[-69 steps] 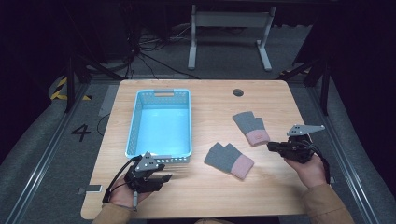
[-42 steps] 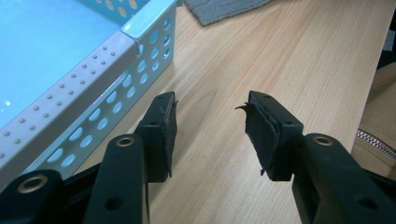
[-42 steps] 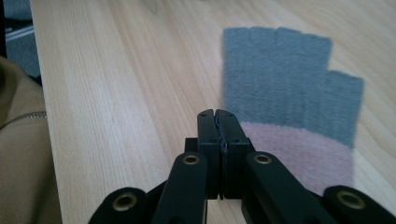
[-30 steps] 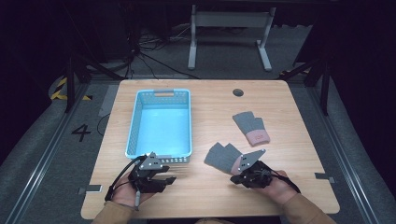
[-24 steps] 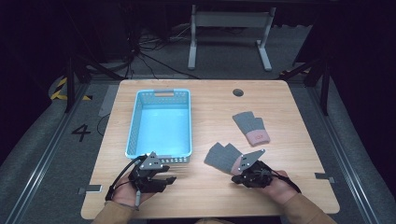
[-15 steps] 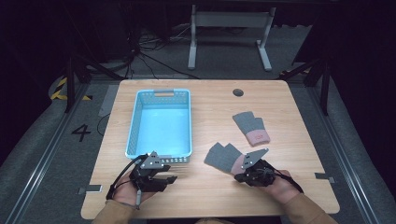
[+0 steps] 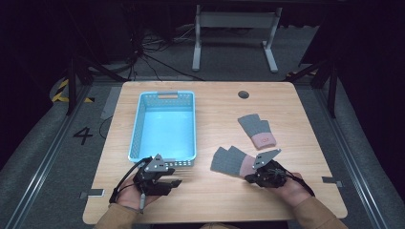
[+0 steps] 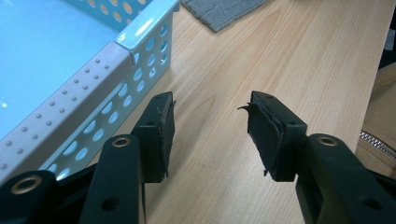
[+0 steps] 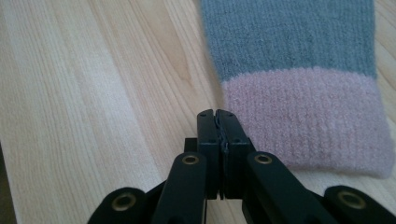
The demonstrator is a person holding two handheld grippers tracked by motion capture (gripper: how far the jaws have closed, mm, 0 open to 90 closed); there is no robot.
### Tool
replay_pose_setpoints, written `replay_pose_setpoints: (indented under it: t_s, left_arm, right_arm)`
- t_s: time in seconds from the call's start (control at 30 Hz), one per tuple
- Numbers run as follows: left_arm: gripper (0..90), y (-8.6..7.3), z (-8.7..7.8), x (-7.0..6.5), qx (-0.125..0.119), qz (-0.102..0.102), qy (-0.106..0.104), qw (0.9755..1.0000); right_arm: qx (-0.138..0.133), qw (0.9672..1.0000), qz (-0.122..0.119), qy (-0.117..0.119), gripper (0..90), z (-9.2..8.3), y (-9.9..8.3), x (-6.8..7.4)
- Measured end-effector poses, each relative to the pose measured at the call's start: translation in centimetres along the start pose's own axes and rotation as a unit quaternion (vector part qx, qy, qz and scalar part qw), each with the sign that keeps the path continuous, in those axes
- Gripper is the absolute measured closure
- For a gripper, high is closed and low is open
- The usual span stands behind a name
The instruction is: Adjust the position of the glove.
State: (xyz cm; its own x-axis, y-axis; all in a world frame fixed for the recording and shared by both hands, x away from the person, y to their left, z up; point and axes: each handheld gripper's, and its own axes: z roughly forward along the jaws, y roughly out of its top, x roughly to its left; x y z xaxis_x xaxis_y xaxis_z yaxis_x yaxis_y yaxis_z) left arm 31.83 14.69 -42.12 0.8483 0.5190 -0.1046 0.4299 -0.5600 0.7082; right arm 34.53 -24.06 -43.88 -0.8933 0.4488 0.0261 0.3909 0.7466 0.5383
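Glove [image 9: 299, 84] nearest you lies flat on the table [image 7: 210, 119], just beside your right gripper [image 9: 218, 116], whose jaws are closed on nothing. Pushing forward like this only bunches the pink cuff. Your left gripper [image 8: 210, 126] waits half open, empty, near the blue basket [image 8: 116, 51].

free: bare table [image 7: 210, 200] between both hands | obstacle: blue basket [image 7: 165, 125] just beyond left tongs [image 7: 175, 182]

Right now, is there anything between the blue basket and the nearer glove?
Nothing: in the high view, only bare table separates the blue basket from the nearer glove.
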Motion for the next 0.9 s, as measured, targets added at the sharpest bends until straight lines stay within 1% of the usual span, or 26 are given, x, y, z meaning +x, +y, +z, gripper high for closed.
replay_pose_setpoints:
  t_s: [0.4, 0.47, 0.5, 0.57, 0.67, 0.7, 0.73, 0.77, 0.83, 0.87, 0.9]
  left_arm:
    - [51.5, 0.0, 0.0, 0.0, 0.000, -0.001, -0.001, 1.0000]
    - [51.5, 0.0, 0.0, 0.0, 0.000, -0.001, -0.001, 1.0000]
    - [51.5, 0.0, 0.0, 0.0, 0.001, -0.001, -0.001, 1.0000]
    - [51.5, 0.0, 0.0, 0.0, 0.002, -0.001, 0.000, 1.0000]
    - [51.5, 0.0, 0.0, -0.1, 0.002, -0.001, 0.001, 1.0000]
    - [51.5, 0.0, 0.0, -0.1, 0.002, -0.001, 0.001, 1.0000]
    - [51.5, 0.0, 0.0, -0.1, 0.003, -0.001, 0.002, 1.0000]
    - [51.5, 0.0, 0.1, -0.1, 0.003, -0.001, 0.002, 1.0000]
    - [51.5, 0.0, 0.0, -0.2, 0.003, -0.001, 0.004, 1.0000]
    - [51.5, 0.1, 0.0, -0.2, 0.003, -0.001, 0.004, 1.0000]
    - [51.5, 0.1, 0.0, -0.2, 0.003, -0.001, 0.004, 1.0000]
  right_arm:
    - [-0.002, 0.9997, 0.020, -0.017, 89.0, -0.3, -0.6, -1.1]
    - [-0.002, 0.9997, 0.018, -0.018, 89.0, -0.3, -0.6, -1.2]
    - [-0.001, 0.9995, 0.022, -0.021, 89.0, -0.4, -0.7, -1.3]
    - [-0.003, 0.9996, 0.025, -0.015, 89.0, -0.5, -0.6, -1.3]
    - [-0.027, 0.9993, 0.021, -0.012, 89.1, -1.0, 0.2, -1.0]
    - [-0.027, 0.9993, 0.021, -0.012, 89.1, -1.0, 0.2, -1.0]
    - [-0.037, 0.9990, 0.022, -0.014, 89.1, -1.3, 0.9, -1.0]
    - [-0.046, 0.9985, 0.026, -0.016, 89.1, -1.4, 2.1, -1.1]
    - [-0.049, 0.9981, 0.034, -0.018, 89.1, -1.3, 3.2, -1.5]
    - [-0.050, 0.9976, 0.041, -0.022, 89.0, -1.1, 4.0, -1.8]
    - [-0.050, 0.9976, 0.041, -0.022, 89.0, -1.1, 4.0, -1.8]
